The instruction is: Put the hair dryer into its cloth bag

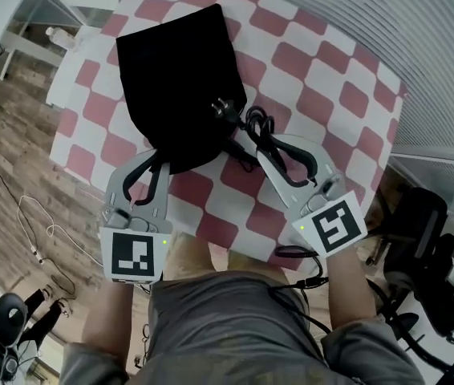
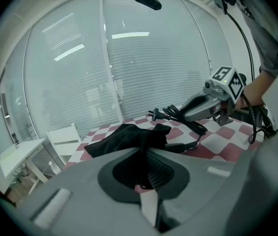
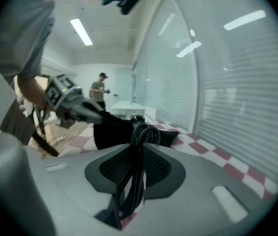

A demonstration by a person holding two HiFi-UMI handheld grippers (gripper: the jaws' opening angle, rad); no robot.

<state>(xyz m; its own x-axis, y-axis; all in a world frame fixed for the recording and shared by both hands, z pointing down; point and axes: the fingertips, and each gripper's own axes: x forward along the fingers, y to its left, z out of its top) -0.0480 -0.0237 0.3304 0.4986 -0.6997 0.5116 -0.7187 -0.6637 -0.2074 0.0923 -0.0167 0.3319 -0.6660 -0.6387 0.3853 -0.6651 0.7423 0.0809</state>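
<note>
The left hand-held gripper (image 1: 155, 163) pinches the bag (image 1: 180, 79) at its near edge; the right hand-held gripper (image 1: 264, 147) clamps the bundled cord (image 1: 261, 128) over the tabletop (image 1: 323, 87).

The black cloth bag (image 1: 180, 79) lies on the red-and-white checked counter (image 1: 323, 79). The coiled black power cord (image 1: 263, 135) is at the bag's near right corner, its plug on the bag.

My head camera looks steeply down on the checked table (image 1: 307, 79) from close above. The camera on my left gripper (image 1: 153, 168) looks low along its jaws, rightward across the table; the one on my right gripper (image 1: 273, 156) looks back leftward. Each sees the other gripper, and all three share the black bag (image 1: 175, 79)
</note>
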